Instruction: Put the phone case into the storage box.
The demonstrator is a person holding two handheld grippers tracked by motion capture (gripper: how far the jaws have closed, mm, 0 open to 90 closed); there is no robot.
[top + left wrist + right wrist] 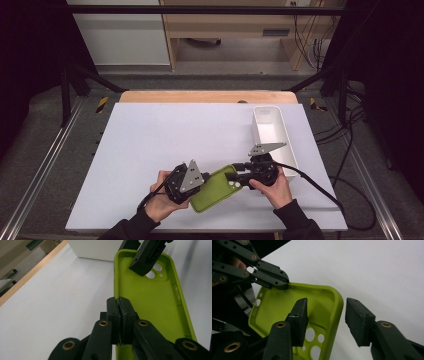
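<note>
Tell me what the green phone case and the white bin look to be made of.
Phone case: likely soft silicone or rubbery plastic. It has a matte lime skin, a rounded lip and moulded camera holes, and the left gripper pinches its thin edge.
Bin: probably hard plastic. It is smooth white with straight thin walls and a faint sheen, though I can't confirm that.

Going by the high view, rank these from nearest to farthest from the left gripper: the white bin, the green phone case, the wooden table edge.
1. Green phone case: clamped in the left gripper.
2. White bin: right side, farther back.
3. Wooden table edge: at the far end.
</note>
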